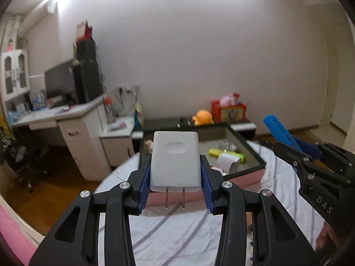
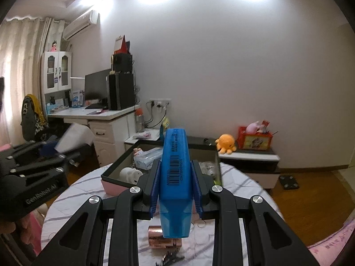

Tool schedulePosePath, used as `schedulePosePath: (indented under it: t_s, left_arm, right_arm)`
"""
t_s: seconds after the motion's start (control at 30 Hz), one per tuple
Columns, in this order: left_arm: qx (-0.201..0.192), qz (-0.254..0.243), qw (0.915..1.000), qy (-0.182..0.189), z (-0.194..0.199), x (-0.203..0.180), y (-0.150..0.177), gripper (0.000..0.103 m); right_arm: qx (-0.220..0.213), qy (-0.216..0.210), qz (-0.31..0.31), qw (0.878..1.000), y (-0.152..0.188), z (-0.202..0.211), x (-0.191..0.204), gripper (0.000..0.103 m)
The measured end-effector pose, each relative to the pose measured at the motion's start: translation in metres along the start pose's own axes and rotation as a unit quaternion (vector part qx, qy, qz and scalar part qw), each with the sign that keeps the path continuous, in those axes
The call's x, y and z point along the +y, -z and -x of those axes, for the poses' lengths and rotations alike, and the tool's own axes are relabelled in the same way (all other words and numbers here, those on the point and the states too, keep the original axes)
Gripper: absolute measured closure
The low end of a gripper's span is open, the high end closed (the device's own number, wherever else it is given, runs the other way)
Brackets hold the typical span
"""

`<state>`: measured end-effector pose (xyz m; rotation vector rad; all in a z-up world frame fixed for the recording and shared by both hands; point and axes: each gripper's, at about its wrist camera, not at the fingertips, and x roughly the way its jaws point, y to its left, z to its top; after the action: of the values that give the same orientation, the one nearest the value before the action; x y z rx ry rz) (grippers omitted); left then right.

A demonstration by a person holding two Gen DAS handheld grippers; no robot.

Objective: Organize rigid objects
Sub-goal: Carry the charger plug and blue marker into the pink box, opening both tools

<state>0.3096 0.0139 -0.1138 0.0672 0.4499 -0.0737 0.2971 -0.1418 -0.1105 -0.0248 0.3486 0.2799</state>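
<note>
white plastic fills the left wrist view: the left gripper (image 1: pixel 175 175) is clamped on a charger (image 1: pixel 174 159), blue pads pressed to both sides, its two metal prongs pointing back toward the camera. it hangs in the air above the striped cloth of the round table (image 1: pixel 173 235), just short of the box (image 1: pixel 248 175), a pink-sided tray with a dark rim. inside the box on this side: a yellow-green tube (image 1: pixel 226 153), something white and curled (image 1: pixel 228 163), a clear crinkly item behind them. at the right edge the right gripper (image 1: pixel 295 153) shows too, a blue highlighter (image 1: pixel 281 130) sticking up out of it.

over to the right wrist view: the right gripper (image 2: pixel 176 188) is squeezed on that highlighter (image 2: pixel 175 177), barcode facing us, cap end nearest the camera. it is lifted off the table, in line with the box (image 2: pixel 115 178). in the box from here: a small white piggy figure (image 2: pixel 131 175), a pale blue plastic packet (image 2: pixel 147 158), a clear wrapper on the right. on the cloth below the fingers lies a copper-coloured cylinder (image 2: pixel 162 239), and something small and dark near the bottom edge, too blurred to name.

so, by my reading, both hands are loaded and mid-carry, drop-off is next. each needs to get past the near rim, lower over a free patch and let go without knocking the piggy or the tube. the copper piece looks like one left to collect.
</note>
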Motion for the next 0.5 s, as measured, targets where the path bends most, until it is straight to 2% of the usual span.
schedulePosePath:
  t_s: [0.17,0.33,0.5]
  left_arm:
    - [0.065,-0.001,0.9974,0.032,-0.074,0.004,-0.009,0.062]
    - [0.116,-0.013,0.9930,0.021,-0.137,0.004,-0.013,0.062]
    - [0.144,-0.023,0.9892,0.018,-0.171,0.004,-0.008,0.062]
  right_arm:
    - [0.064,0.016,0.012,0.998,0.003,-0.064,-0.016,0.076]
    - [0.115,0.011,0.013,0.993,0.007,-0.106,-0.028,0.076]
    - [0.155,0.004,0.014,0.988,0.006,-0.141,-0.030,0.076]
